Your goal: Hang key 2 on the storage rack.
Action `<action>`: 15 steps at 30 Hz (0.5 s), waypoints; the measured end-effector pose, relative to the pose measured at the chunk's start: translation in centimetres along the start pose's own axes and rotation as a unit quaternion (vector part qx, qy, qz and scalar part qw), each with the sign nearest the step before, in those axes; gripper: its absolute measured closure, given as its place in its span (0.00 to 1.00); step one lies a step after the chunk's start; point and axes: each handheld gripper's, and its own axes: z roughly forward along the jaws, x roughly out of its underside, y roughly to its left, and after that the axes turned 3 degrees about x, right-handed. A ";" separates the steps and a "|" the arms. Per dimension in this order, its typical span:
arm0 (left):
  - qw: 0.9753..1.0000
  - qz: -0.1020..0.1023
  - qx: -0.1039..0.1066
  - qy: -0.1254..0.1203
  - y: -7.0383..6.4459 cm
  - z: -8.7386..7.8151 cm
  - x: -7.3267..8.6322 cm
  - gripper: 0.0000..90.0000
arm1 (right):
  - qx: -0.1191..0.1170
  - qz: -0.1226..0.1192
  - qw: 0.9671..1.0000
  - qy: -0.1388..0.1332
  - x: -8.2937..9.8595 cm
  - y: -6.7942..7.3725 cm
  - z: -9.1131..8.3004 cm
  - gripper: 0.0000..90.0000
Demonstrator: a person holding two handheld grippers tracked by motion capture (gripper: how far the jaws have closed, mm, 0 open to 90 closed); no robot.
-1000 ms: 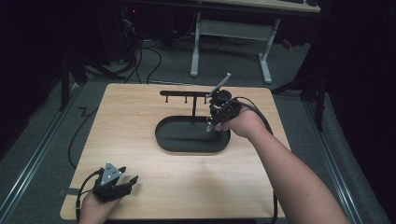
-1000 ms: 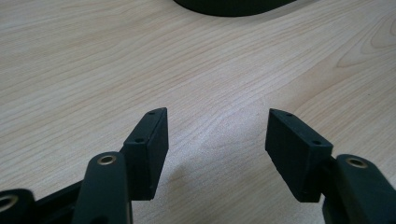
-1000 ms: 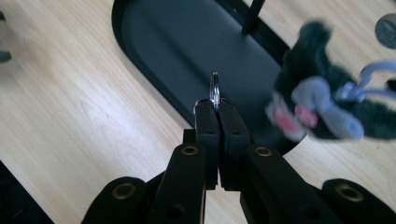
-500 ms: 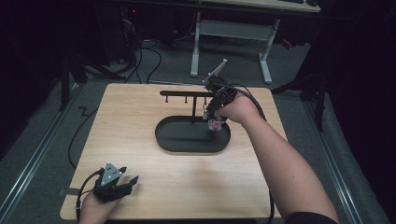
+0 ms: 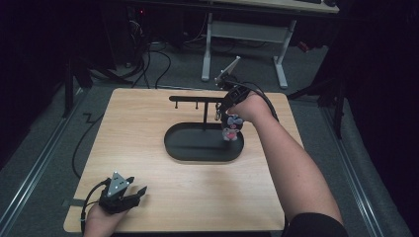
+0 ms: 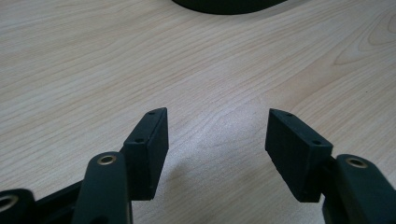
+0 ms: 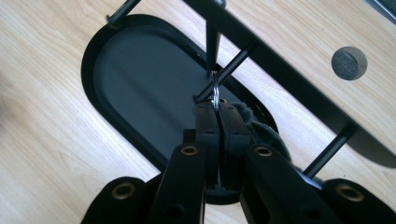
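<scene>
Light wooden table (image 5: 148, 128) in a dark room, grey floor, cables behind.
Right gripper (image 7: 215, 109) pinches the keyring (image 7: 215, 93) by the rack's (image 5: 195, 99) peg over the black tray (image 5: 173, 143); left gripper (image 6: 215, 135) gapes. No readable writing.

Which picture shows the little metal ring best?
The right gripper view: the ring sits close up, pinched in the right gripper beside a peg. The high view shows it tiny above the toy.
</scene>
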 end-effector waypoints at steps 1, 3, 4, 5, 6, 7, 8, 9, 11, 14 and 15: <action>1.000 0.001 -0.001 0.000 0.0 0.0 0.0 0.45 | 0.000 0.002 1.000 -0.002 -0.1 -0.2 0.1 0.99; 1.000 0.001 -0.001 -0.001 -0.1 0.1 0.0 0.45 | 0.002 0.000 1.000 -0.002 -0.3 -0.4 0.4 0.99; 1.000 0.001 -0.001 -0.001 -0.1 0.1 0.0 0.45 | 0.002 0.008 1.000 -0.001 -0.4 -0.4 0.5 0.99; 1.000 0.002 -0.001 0.000 -0.1 0.1 0.0 0.45 | 0.003 0.009 1.000 -0.001 -0.5 -0.5 0.6 0.99; 1.000 0.003 -0.001 0.000 -0.1 0.1 0.0 0.45 | 0.004 0.010 1.000 -0.003 -0.6 -0.6 0.8 0.99; 1.000 0.004 -0.002 0.000 -0.1 0.1 0.0 0.45 | 0.007 0.010 1.000 -0.006 -0.7 -0.6 0.9 0.99; 1.000 0.003 -0.002 0.000 -0.1 0.1 0.0 0.45 | 0.010 0.011 1.000 -0.005 -0.7 -0.7 0.9 0.99; 1.000 0.002 -0.002 0.000 -0.1 0.1 0.0 0.45 | 0.011 0.018 1.000 -0.006 -0.8 -0.7 1.0 0.99; 1.000 0.002 -0.001 0.002 0.0 0.1 0.0 0.45 | 0.015 0.017 1.000 -0.006 -0.7 -0.7 1.0 0.98; 1.000 0.002 0.000 0.002 0.0 0.2 0.0 0.45 | 0.020 0.020 0.999 -0.015 -0.4 -0.7 0.7 0.94; 1.000 0.002 -0.001 0.001 0.0 0.2 0.0 0.45 | 0.020 0.017 0.999 -0.017 -0.3 -0.7 0.5 0.94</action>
